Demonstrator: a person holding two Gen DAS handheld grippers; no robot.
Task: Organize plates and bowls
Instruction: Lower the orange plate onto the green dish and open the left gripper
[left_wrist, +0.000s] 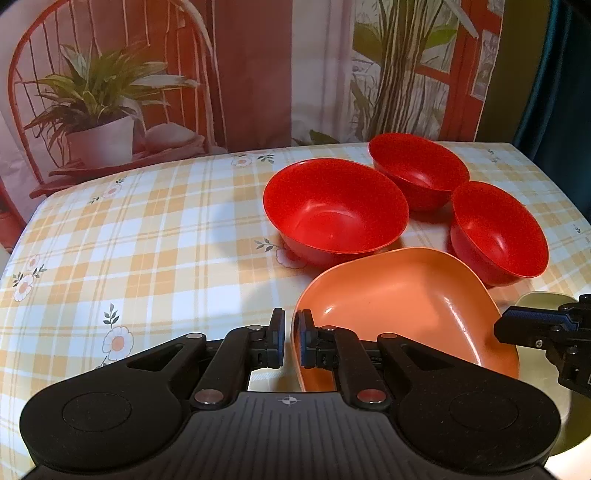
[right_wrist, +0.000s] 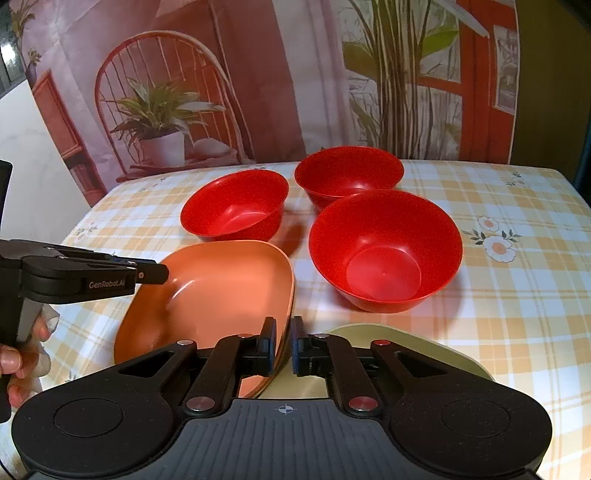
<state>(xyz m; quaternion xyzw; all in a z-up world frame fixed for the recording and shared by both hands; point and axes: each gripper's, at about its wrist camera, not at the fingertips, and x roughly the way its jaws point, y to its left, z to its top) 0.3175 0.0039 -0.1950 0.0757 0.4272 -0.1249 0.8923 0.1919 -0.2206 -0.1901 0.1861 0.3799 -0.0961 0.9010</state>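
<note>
Holding the square orange plastic plate (left_wrist: 402, 295) by two opposite rims, I have both claws clenched on it: my left gripper (left_wrist: 291, 338) pinches the plate's left rim, the thin edge caught between its pads, and my right gripper (right_wrist: 284, 345) pinches the right rim in the same way. The plate sits tilted between them at the near side of the checked yellow-and-white tablecloth (left_wrist: 147, 240), its right part over the pale green plate (right_wrist: 406, 343) that lies flat at the near right. Whether the orange plate rests on the green one or hangs just above it, I cannot tell. What my next move turns on is exactly that relation: the green plate lies down and to the right of my left claw and directly beneath my right claw, so the right hand is the nearer one and the orange plate has to travel rightward and level out to nest on it. Beyond the plates, the three red plastic bowls stand apart from each other: the left red bowl (left_wrist: 334, 208), the far red bowl (left_wrist: 417, 170) and the right red bowl (left_wrist: 498, 232). I judge they are not yet stacked, and none lies in the plate's path.
</note>
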